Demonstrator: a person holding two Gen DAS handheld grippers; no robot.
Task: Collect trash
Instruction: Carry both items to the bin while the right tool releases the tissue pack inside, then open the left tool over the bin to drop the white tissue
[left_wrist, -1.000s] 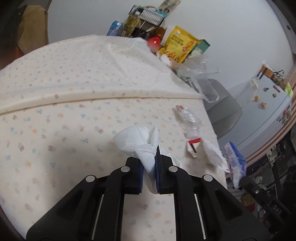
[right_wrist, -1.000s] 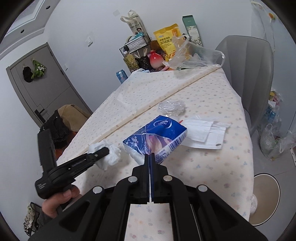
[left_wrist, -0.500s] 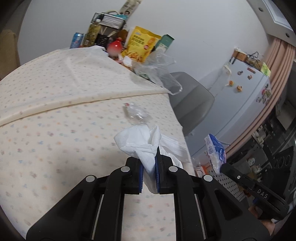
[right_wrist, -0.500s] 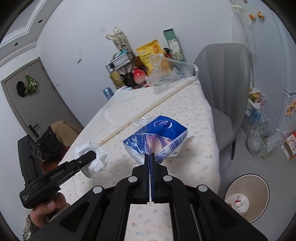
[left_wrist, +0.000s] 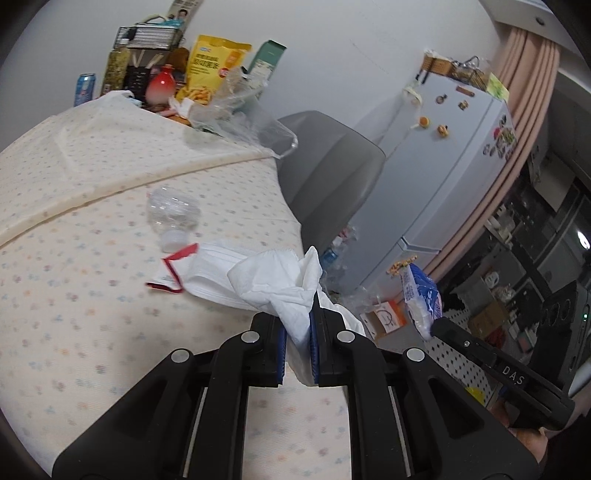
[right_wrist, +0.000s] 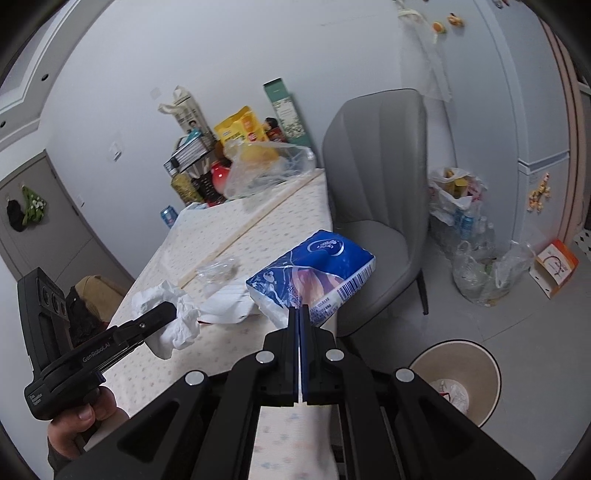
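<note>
My left gripper (left_wrist: 298, 325) is shut on a crumpled white tissue (left_wrist: 280, 284) and holds it above the table's right edge; the tissue also shows in the right wrist view (right_wrist: 173, 321). My right gripper (right_wrist: 299, 314) is shut on a blue tissue pack (right_wrist: 314, 273), held in the air beyond the table edge; the pack also shows in the left wrist view (left_wrist: 421, 295). A beige trash bin (right_wrist: 461, 380) stands on the floor below right, with some trash in it. A crushed clear bottle (left_wrist: 171, 214) and white paper wrappers (left_wrist: 207, 269) lie on the table.
The table has a flowered cloth (left_wrist: 92, 258). A grey chair (right_wrist: 373, 192) stands by its far side. Snack bags, a rack and a clear plastic bag (left_wrist: 236, 114) crowd the far end. Filled plastic bags (right_wrist: 476, 266) and a white fridge (left_wrist: 454, 158) stand on the right.
Both grippers have swung right, off the table toward the floor side. The trash bin has come further into the right wrist view. Both still hold their items.
</note>
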